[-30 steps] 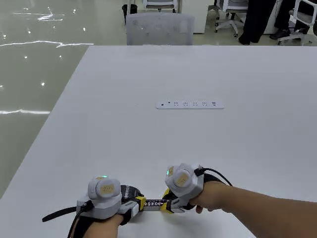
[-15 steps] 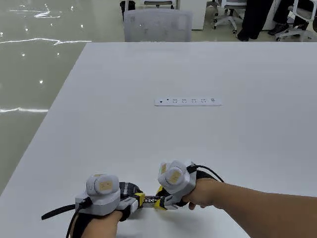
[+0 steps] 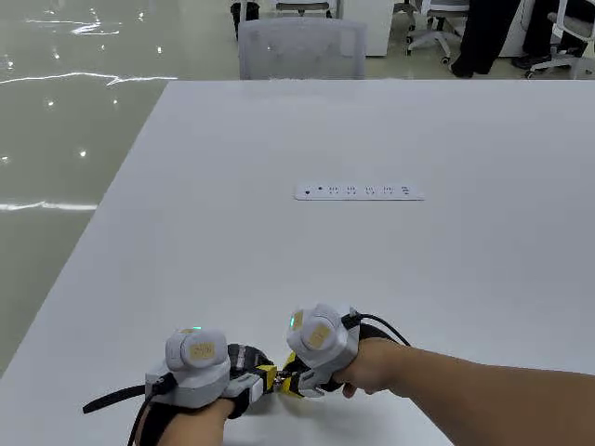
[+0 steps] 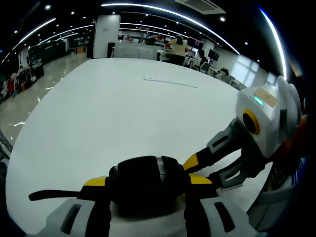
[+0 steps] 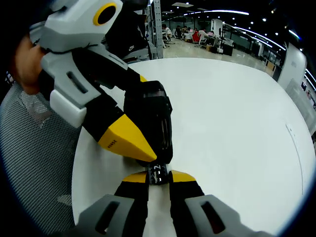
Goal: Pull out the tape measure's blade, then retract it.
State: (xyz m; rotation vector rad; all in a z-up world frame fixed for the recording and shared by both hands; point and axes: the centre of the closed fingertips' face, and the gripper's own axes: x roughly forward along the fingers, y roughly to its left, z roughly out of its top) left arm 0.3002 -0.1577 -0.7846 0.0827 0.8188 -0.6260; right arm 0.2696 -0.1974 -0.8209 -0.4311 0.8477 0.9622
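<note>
Head view: we work the tape measure close to the bench's near edge, with wide bare top ahead as far as a power strip. Left gripper view: our left hand-held gripper clamps the black case. Right gripper view: our right hand-held gripper pinches the barely drawn blade; a slipped pinch would likely snap it back.
</note>
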